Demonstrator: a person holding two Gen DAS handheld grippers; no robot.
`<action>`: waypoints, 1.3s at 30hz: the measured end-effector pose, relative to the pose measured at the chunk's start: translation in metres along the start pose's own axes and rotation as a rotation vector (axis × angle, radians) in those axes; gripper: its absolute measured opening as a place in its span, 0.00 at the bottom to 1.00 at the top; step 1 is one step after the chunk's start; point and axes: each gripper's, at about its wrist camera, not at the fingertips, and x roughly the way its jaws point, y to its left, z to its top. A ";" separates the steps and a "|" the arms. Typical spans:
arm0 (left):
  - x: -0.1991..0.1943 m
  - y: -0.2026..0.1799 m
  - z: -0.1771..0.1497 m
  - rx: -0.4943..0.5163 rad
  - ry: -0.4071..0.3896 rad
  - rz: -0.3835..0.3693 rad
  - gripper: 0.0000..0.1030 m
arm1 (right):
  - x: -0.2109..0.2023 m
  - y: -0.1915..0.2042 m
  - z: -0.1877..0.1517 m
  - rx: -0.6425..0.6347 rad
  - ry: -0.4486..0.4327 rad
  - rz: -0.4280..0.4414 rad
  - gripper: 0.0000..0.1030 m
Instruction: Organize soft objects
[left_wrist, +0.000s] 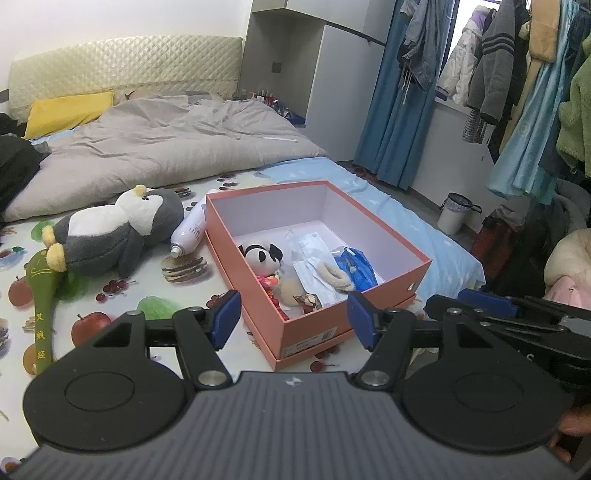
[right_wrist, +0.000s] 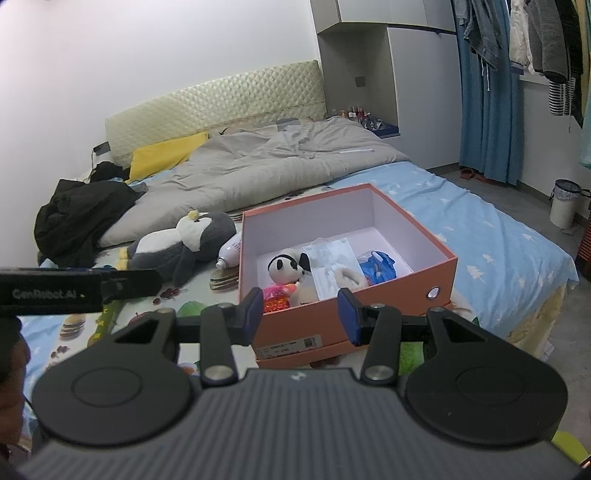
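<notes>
Left hand-held gripper (left_wrist: 293, 319) wide, right hand-held gripper (right_wrist: 301, 316) narrower — both empty: next, pinch the penguin (left_wrist: 118, 232) left of the box (left_wrist: 369, 310) mid-body.

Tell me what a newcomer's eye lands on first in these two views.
The open orange box in the middle of the bed catches the eye first, with a small panda plush and some packets inside. Left of it a big grey and white penguin plush lies on its side on the fruit-print sheet. Near the bottom of each view, the left gripper and right gripper stand open and empty.
</notes>
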 end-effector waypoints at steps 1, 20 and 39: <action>-0.001 0.000 0.000 0.001 -0.001 0.000 0.67 | 0.000 0.000 0.000 0.000 0.000 -0.002 0.46; -0.006 0.002 0.013 0.000 -0.032 0.031 0.96 | -0.003 -0.003 0.008 -0.022 -0.009 -0.069 1.00; -0.002 0.005 0.007 0.010 0.016 0.081 1.00 | -0.004 -0.003 0.012 -0.006 -0.018 -0.062 1.00</action>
